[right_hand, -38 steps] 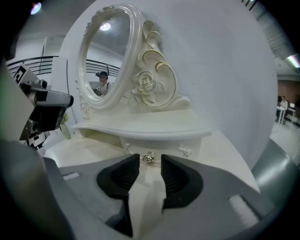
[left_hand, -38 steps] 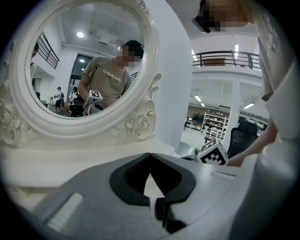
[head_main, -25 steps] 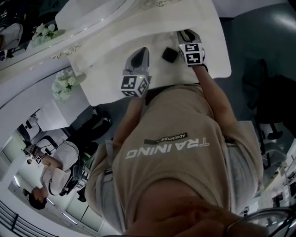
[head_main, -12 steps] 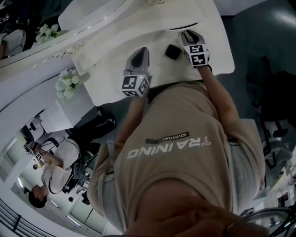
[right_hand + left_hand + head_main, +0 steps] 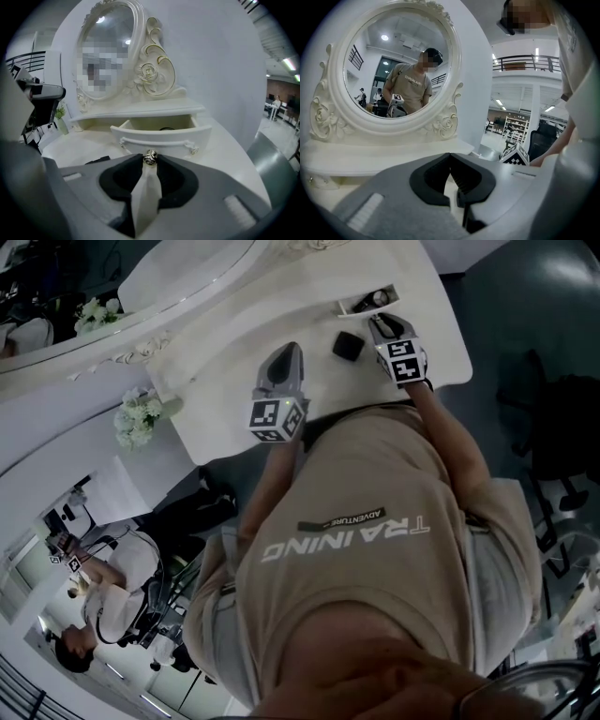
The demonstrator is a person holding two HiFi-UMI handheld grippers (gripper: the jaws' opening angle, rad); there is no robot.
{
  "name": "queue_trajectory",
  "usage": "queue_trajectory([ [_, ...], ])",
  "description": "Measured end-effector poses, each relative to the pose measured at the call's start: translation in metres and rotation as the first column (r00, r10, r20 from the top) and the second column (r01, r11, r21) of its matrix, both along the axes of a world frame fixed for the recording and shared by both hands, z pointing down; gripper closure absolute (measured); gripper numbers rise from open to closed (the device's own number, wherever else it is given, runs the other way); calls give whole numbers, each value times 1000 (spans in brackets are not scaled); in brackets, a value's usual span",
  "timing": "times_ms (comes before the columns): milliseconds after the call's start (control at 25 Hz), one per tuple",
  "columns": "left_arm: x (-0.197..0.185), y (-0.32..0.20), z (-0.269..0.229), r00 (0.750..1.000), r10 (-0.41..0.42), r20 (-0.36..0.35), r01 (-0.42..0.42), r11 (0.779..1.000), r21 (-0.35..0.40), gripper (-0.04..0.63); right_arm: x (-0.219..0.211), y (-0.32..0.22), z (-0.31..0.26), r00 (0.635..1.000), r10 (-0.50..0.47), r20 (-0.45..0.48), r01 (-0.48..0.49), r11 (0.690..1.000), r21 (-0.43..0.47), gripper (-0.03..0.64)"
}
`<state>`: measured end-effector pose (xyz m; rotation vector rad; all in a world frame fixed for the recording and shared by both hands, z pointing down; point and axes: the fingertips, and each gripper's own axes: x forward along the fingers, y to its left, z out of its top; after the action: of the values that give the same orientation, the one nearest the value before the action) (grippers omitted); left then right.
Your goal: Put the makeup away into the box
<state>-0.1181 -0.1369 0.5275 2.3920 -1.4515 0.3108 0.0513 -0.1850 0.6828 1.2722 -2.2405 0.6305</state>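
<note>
Compared with a second ago, I am seeing the right gripper (image 5: 380, 324) sitting closer to the open drawer (image 5: 361, 307) at the far right of the dressing table (image 5: 234, 381). Back then the drawer was out of the head view altogether; now its front and a dark item inside are showing. The black compact (image 5: 348, 345) is lying where it lay, on the tabletop between the two grippers, just left of the right one. The left gripper (image 5: 287, 351) is hanging over the middle of the table much as before.

The right jaws are standing slightly apart and pinching a small shiny round piece (image 5: 150, 158), silvery with a gold tint, at their very tips. I cannot tell what kind of makeup it is. It is being held just before the drawer's front, not inside it. The left jaws are meeting at the tips with nothing between them.

The table is glossy white with a curved edge, and it is carrying an oval mirror (image 5: 396, 70) in a carved rose frame on a low shelf. White flowers (image 5: 136, 413) are standing at its left end. Around it I am looking at a dark floor, black office chairs (image 5: 562, 451), a railed upper level (image 5: 529, 63) and another person (image 5: 112, 587) in the background.
</note>
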Motion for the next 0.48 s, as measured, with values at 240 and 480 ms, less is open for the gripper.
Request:
queue_trajectory([
  [240,-14,7,-7,999,-35,-23,35,999,-14,588,5,9,0,1000,7,-10,-7,1000,-18,512],
  [480,-39,7,-5,998,-48,-35,47,998,-30,588,-2,21,-10,999,-39,10,39,999,-9,447],
])
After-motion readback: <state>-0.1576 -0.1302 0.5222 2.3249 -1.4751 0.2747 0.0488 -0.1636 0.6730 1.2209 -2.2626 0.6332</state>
